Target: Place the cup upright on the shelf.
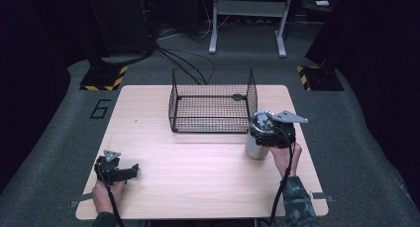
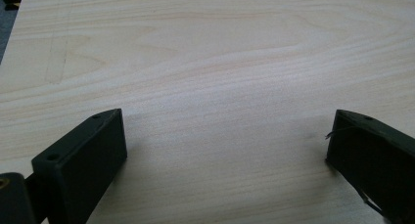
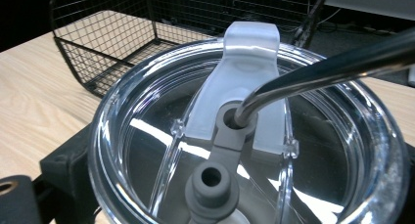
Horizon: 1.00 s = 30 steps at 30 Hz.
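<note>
We see a silver metal tumbler with a clear plastic lid standing upright on the pale wooden desk, toward its right side, just in front of the right front corner of the black wire mesh basket. In the high view the right gripper sits at the tumbler's top, held by the person's right hand. In the right gripper view the lid lies between the jaws, with a dark jaw pressed along its left side. The far jaw is hidden behind the lid, so the jaws look closed around the tumbler, though we cannot be fully sure of the contact on that side. A bent metal straw enters the grey rubber grommet in the lid and leans off to the right.

The left gripper rests low at the desk's front left corner in the person's left hand, well apart from the tumbler. In the left gripper view its jaws stand wide apart with bare wood between them.
</note>
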Each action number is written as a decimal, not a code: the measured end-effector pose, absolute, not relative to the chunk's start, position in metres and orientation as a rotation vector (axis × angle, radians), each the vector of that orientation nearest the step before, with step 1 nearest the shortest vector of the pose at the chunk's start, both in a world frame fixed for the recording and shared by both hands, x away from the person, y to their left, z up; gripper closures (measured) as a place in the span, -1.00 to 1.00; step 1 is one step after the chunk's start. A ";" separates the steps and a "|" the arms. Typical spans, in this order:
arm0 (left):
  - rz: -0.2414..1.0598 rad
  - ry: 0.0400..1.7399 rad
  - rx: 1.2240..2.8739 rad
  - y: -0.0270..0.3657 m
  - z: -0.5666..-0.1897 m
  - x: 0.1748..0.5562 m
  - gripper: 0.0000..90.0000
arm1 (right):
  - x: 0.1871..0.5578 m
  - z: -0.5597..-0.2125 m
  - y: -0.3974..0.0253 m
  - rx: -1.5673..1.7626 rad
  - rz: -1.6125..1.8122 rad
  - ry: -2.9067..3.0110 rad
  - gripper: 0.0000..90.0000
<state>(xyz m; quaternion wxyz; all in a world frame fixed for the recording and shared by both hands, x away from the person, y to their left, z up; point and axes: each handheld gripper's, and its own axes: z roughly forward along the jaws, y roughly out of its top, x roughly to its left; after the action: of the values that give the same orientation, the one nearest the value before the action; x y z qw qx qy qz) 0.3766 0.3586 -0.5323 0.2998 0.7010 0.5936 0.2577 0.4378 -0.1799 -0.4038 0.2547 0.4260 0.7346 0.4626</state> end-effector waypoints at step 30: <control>0.685 1.569 1.879 0.359 -0.532 0.376 -0.98 | 0.439 -0.377 -0.143 1.039 1.290 2.098 -0.93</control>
<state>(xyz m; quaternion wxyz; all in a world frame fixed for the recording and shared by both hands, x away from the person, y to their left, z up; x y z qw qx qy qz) 0.3764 0.3595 -0.5318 0.2956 0.7062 0.5896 0.2574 0.4387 -0.1426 -0.3766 0.2323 0.3780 0.7635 0.4693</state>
